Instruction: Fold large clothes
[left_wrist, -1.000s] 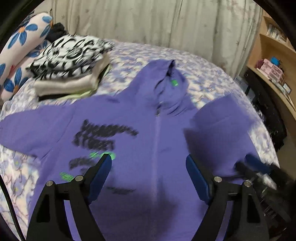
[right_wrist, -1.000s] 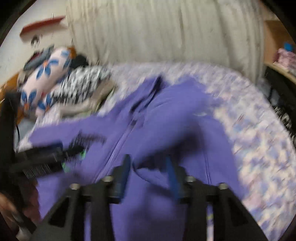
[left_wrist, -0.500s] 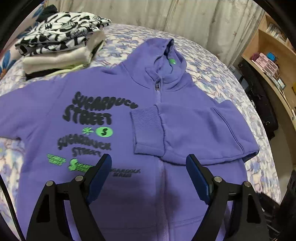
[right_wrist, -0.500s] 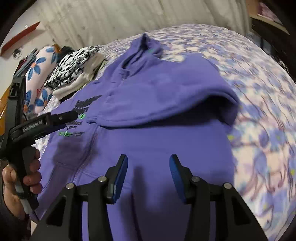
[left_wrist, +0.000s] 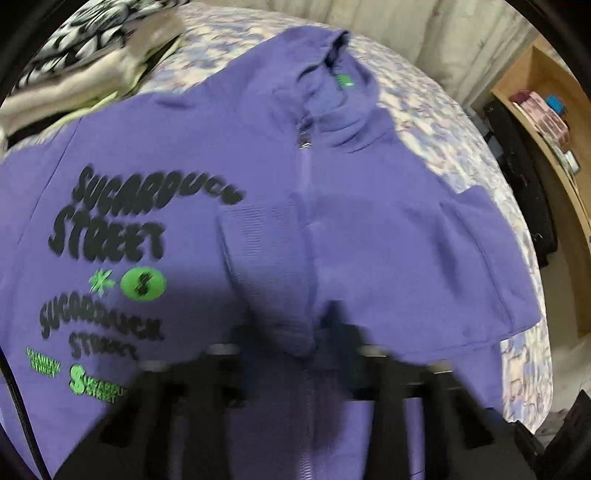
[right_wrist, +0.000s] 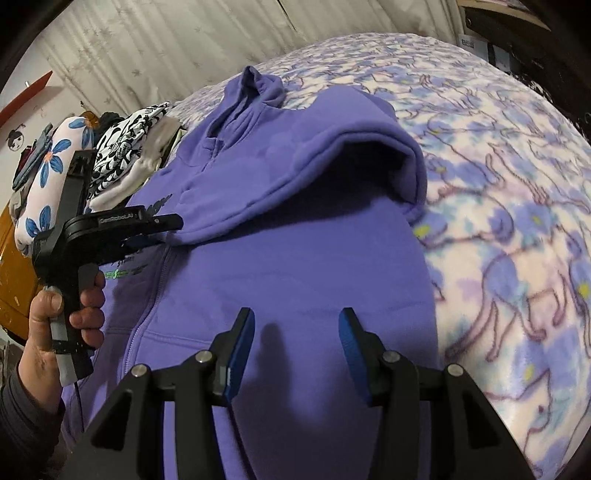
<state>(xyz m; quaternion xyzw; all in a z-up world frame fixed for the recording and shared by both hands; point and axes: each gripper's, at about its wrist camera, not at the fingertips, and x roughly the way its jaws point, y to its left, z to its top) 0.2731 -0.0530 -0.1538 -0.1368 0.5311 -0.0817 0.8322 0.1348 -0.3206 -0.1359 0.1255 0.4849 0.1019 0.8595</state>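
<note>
A purple zip hoodie (left_wrist: 184, 166) with black and green print lies face up on the bed, its right sleeve (right_wrist: 314, 155) folded across the chest. The ribbed sleeve cuff (left_wrist: 266, 266) ends near the zip. My left gripper (left_wrist: 291, 343) is blurred and low over it; its jaws are closing, with the cuff bunched between them. The right wrist view shows the left gripper (right_wrist: 155, 236) at the sleeve's end, held by a hand (right_wrist: 48, 325). My right gripper (right_wrist: 297, 332) hovers open over the hoodie's lower body (right_wrist: 295, 277), with nothing between its fingers.
A stack of folded clothes (left_wrist: 92, 55) sits at the far left of the bed beside a floral pillow (right_wrist: 51, 166). The flowered bedspread (right_wrist: 517, 184) shows to the right of the hoodie. A wooden shelf (left_wrist: 546, 110) stands past the bed's right side, and curtains (right_wrist: 166, 44) hang behind.
My left gripper has dropped toward the folded sleeve's cuff and its jaws have come in from wide to narrow around it. The right gripper has rolled and shifted over the hoodie's lower body.
</note>
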